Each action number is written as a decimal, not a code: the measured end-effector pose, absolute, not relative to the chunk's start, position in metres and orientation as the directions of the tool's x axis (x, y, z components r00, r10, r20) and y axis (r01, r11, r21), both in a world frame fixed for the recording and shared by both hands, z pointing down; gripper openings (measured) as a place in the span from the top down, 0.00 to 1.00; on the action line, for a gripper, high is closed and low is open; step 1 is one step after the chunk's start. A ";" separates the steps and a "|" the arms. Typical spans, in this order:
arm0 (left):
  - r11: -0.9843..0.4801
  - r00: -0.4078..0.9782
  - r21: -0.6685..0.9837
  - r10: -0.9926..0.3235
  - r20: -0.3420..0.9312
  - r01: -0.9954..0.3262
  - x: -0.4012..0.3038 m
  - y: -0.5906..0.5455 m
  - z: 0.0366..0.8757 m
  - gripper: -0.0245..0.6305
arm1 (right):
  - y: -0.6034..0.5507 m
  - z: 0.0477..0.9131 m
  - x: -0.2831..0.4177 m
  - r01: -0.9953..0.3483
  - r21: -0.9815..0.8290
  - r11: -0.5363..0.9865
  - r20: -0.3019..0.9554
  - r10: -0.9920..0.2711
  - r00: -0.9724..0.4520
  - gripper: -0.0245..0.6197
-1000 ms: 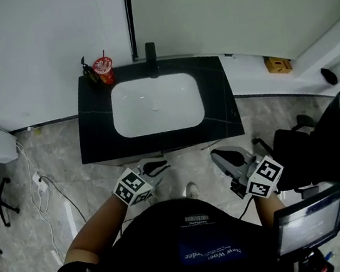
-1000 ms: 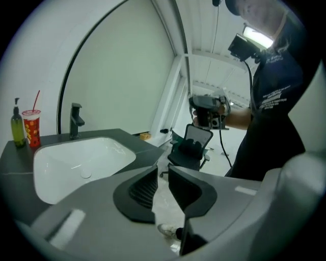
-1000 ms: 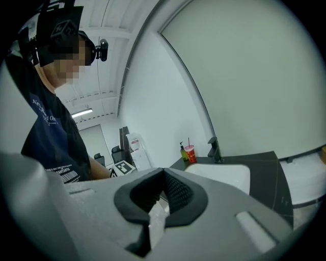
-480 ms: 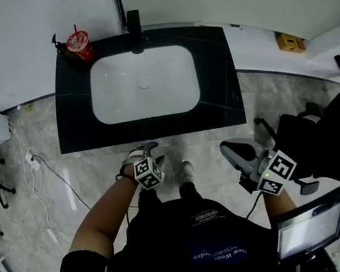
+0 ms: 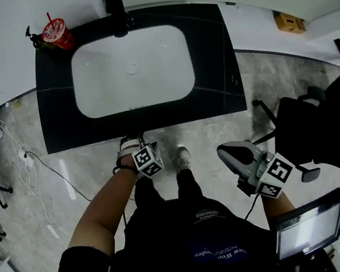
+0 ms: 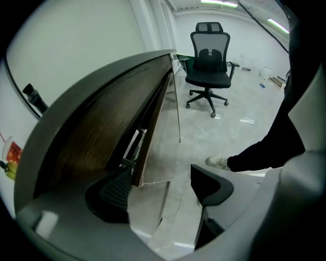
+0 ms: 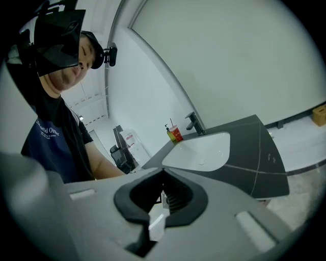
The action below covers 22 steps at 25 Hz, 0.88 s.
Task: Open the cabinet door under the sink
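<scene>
A red cup point(image 5: 54, 33) stands at the far left corner of the black tabletop point(image 5: 213, 62). The white sink point(image 5: 131, 68) is set into the tabletop, with a dark faucet point(image 5: 115, 4) behind the basin. Below the tabletop's near edge the left tool point(image 6: 163, 187) points steeply down, and in the head view its tips are tucked under the overhang. Its jaws have just been opening and now stand spread wide, gripping nothing. In the left gripper view the cabinet door point(image 6: 109, 132), a dark wood-grain panel under the sink, runs along the left jaw. The door's lower corner sits just beside that jaw's ribbed pad point(image 6: 113, 191); whether pad and door touch I cannot tell. Between the jaws lies mostly grey floor point(image 6: 204, 127), with the person's shoe point(image 6: 218, 162) beyond. To the right, well apart from the cabinet, the right tool point(image 7: 162, 178) hangs with its jaws pressed together at the tips, holding nothing. A black office chair point(image 5: 299, 129) stands further right.
</scene>
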<state>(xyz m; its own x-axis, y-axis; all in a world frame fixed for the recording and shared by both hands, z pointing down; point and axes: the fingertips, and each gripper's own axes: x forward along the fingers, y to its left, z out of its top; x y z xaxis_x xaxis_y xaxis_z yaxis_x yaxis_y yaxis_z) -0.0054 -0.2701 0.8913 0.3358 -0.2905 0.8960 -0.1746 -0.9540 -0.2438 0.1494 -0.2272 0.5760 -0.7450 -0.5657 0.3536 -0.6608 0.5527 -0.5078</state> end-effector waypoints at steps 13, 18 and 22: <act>-0.970 0.240 -0.177 -0.214 0.947 -0.164 -0.013 -0.268 0.888 0.70 | -0.205 0.576 0.174 -0.672 -0.524 0.524 0.352 -0.585 -0.731 0.96; -0.993 0.209 -0.041 -0.064 0.976 -0.112 -0.010 -0.236 0.889 0.81 | -0.199 0.572 0.191 -0.674 -0.525 0.520 0.350 -0.590 -0.728 0.96; -0.987 0.147 0.084 0.064 0.987 -0.135 0.000 -0.215 0.907 0.71 | -0.197 0.564 0.203 -0.670 -0.515 0.534 0.345 -0.587 -0.733 0.96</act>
<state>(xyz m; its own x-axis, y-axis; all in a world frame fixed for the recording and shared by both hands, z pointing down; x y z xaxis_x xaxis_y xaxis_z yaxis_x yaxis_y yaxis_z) -0.0001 -0.2149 0.9070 0.1466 0.0644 0.9871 -0.1350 -0.9872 0.0844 0.2032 -0.1972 0.5637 -0.7325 -0.5868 0.3452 -0.6705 0.5341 -0.5150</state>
